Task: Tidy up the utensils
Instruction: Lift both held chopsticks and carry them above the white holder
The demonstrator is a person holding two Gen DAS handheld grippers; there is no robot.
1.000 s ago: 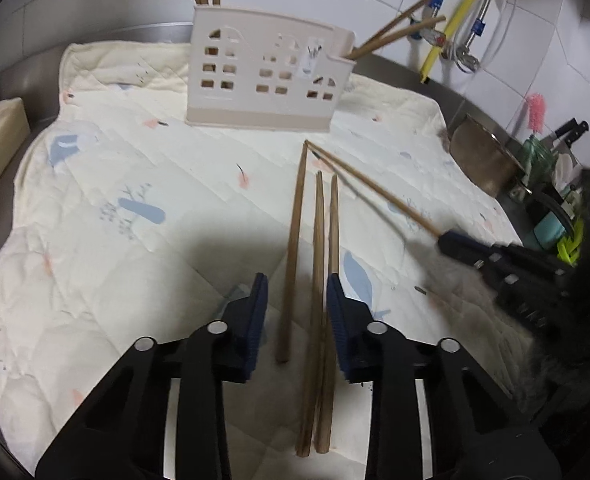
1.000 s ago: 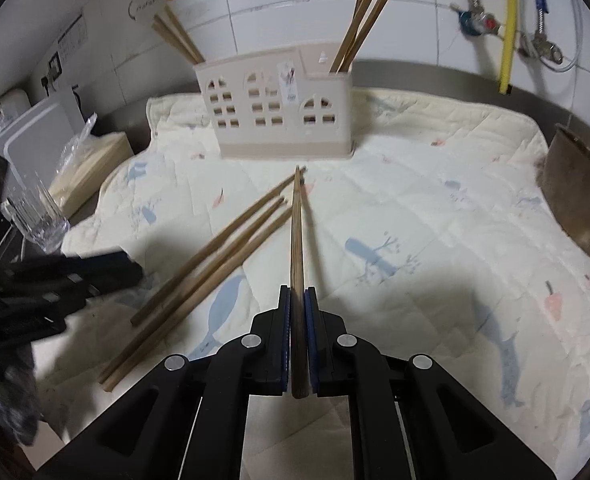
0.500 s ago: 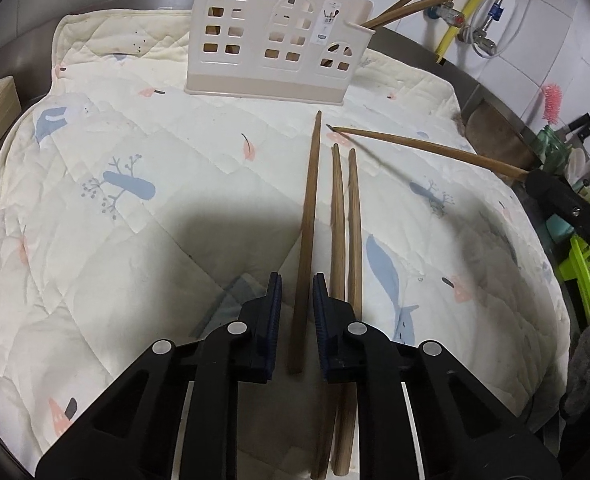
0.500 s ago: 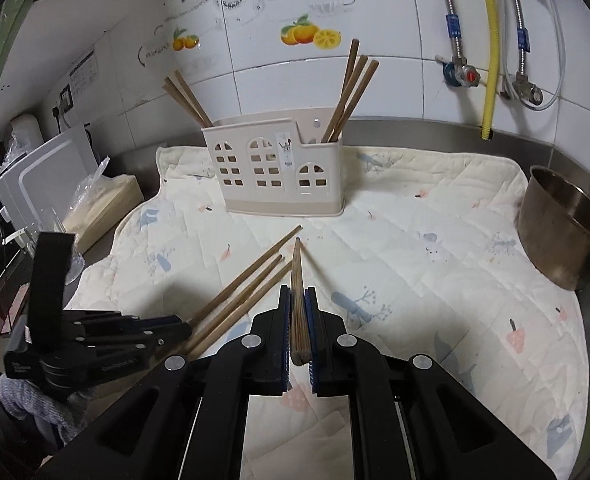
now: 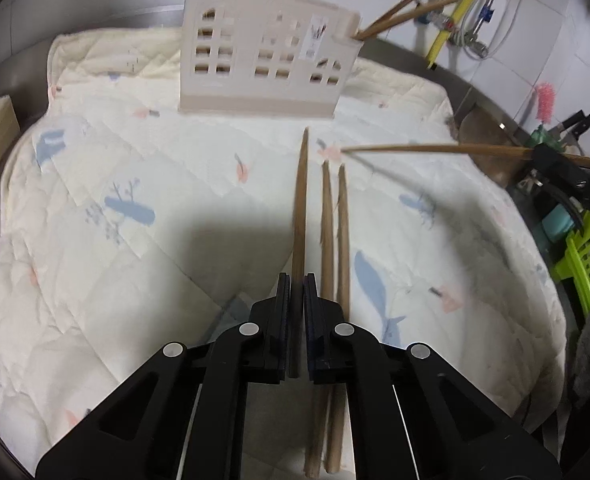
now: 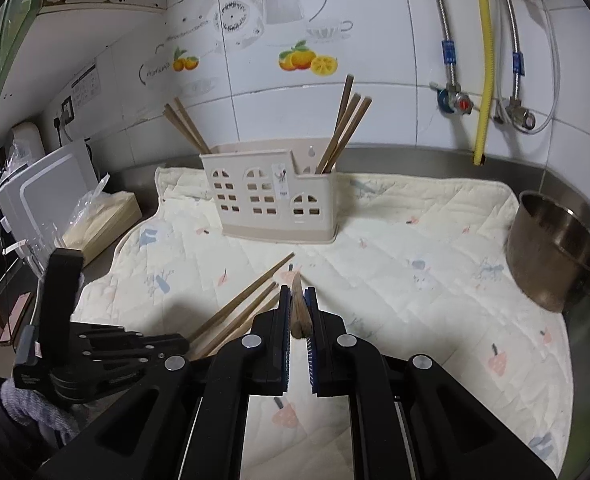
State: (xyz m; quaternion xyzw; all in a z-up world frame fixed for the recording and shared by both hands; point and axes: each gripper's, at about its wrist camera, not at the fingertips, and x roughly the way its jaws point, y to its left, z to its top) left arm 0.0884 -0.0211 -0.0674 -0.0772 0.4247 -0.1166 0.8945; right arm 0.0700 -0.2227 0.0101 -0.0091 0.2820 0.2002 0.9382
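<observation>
Between the dark pads of the left gripper (image 5: pixel 297 300) sits one wooden chopstick (image 5: pixel 299 208), the jaws clamped together on its thick end; the tool tilts steeply down toward the quilted mat (image 5: pixel 143 280), and the chopstick runs straight ahead from it, its thin tip pointing at the cream utensil holder (image 5: pixel 263 64). Just to the right of that gripper lie two more chopsticks (image 5: pixel 334 248), side by side on the mat and passing under its right finger. Farther right, the right gripper (image 6: pixel 298 312) is likewise closed on a chopstick of its own (image 5: pixel 435 148), which it carries clear above the mat; in the left wrist view this stick reaches in from the right edge with its tip near the tips of the lying pair. Seen along its own fingers, the right tool slopes gently downward and faces the holder, with the held stick foreshortened to a short stub between the pads. The left tool shows at the lower left of that view, with a grey knitted cuff (image 6: pixel 35 412) behind it. Chopsticks already stand in the holder's left and right end compartments, leaning outward. A steel pot (image 6: pixel 555 256) rests at the mat's right edge, and hoses hang on the tiled wall behind.
</observation>
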